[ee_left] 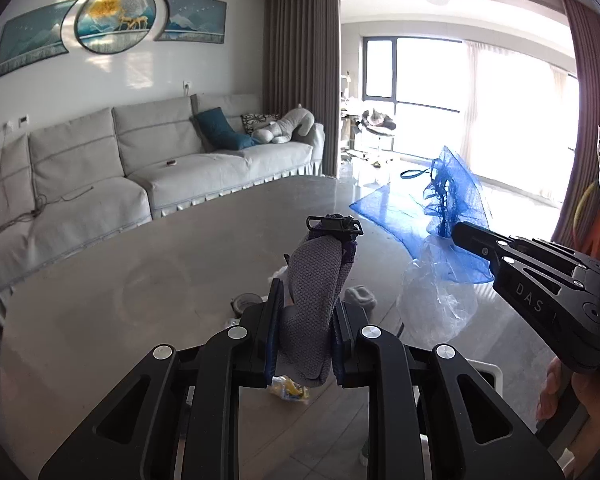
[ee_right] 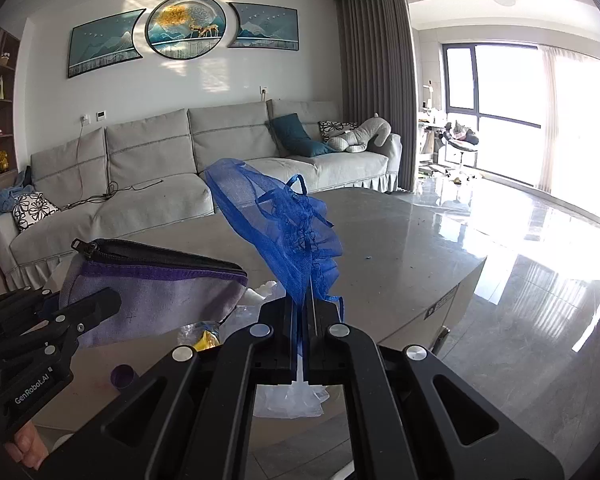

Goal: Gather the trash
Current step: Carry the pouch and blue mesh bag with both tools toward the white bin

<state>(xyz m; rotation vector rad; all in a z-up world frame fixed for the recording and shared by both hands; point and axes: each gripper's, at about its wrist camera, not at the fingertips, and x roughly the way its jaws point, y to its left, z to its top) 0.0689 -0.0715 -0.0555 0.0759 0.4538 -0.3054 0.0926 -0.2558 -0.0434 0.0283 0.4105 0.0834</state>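
Left gripper (ee_left: 304, 332) has its jaws clamped on the grey zip pouch (ee_left: 320, 280), right gripper (ee_right: 302, 320) pinched tight on the blue mesh bag (ee_right: 276, 220), both above the worktop (ee_left: 140, 264). Next, I'd judge: feed mesh into the pouch mouth.

A home living room. A long grey sofa (ee_right: 204, 168) with cushions and a plush toy (ee_right: 360, 136) lines the wall under framed wall art (ee_right: 184, 32). Floor-length curtains (ee_right: 376, 80) frame a bright window (ee_right: 496, 84) beyond the tabletop's (ee_right: 400, 240) far edge.

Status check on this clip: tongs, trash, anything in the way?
Left tongs shut on grey-purple zip pouch. Right tongs shut on blue mesh drawstring bag. Clear plastic wrap, yellow wrapper on table. Nothing blocking.
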